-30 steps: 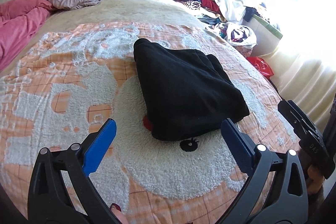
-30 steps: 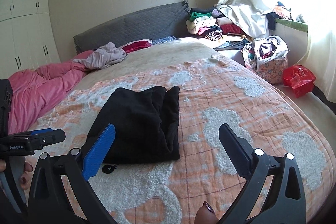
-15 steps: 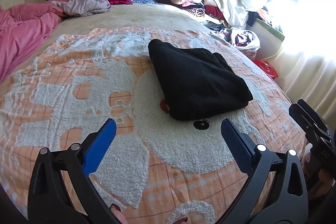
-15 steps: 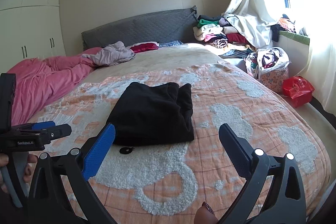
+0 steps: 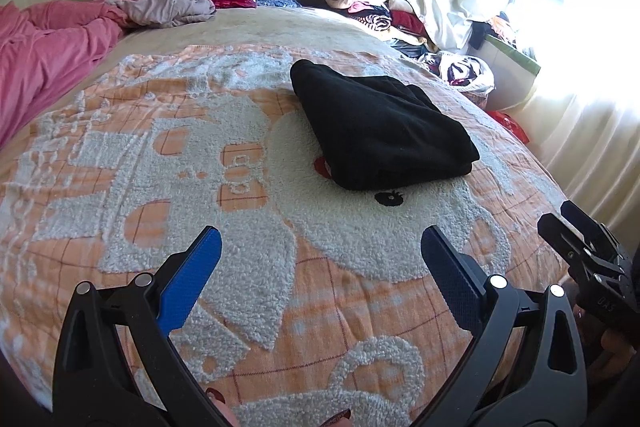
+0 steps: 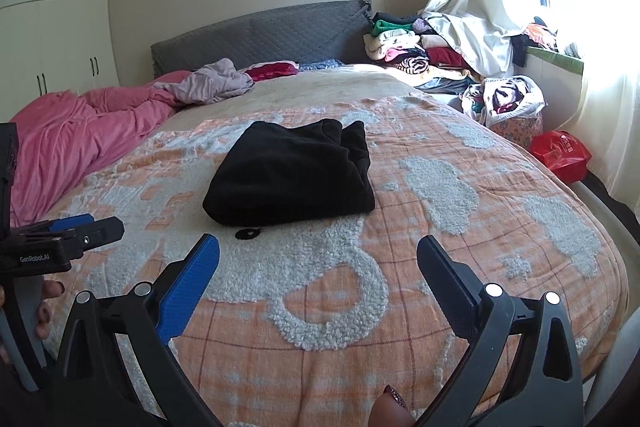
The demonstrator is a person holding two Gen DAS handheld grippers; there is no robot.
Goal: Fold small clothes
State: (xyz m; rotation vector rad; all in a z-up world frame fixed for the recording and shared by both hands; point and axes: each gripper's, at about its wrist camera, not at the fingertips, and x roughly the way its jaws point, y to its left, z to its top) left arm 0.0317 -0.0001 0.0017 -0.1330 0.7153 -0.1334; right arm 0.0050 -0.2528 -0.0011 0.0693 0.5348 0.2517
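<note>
A black garment (image 5: pixel 380 131) lies folded into a thick rectangle on the orange and white bedspread (image 5: pixel 168 187); it also shows in the right wrist view (image 6: pixel 292 175). My left gripper (image 5: pixel 320 243) is open and empty, held above the near part of the bed, well short of the garment. My right gripper (image 6: pixel 318 249) is open and empty, also back from the garment. Each gripper shows at the edge of the other's view.
A pink quilt (image 6: pixel 80 135) and a loose mauve garment (image 6: pixel 212 83) lie at the far left. A pile of clothes (image 6: pixel 404 51) sits by the headboard. A bag of clothes (image 6: pixel 508 107) and a red bag (image 6: pixel 560 153) stand on the floor to the right.
Both grippers have drawn back and up from the folded black garment, which now looks smaller and farther away. The garment has not moved.
</note>
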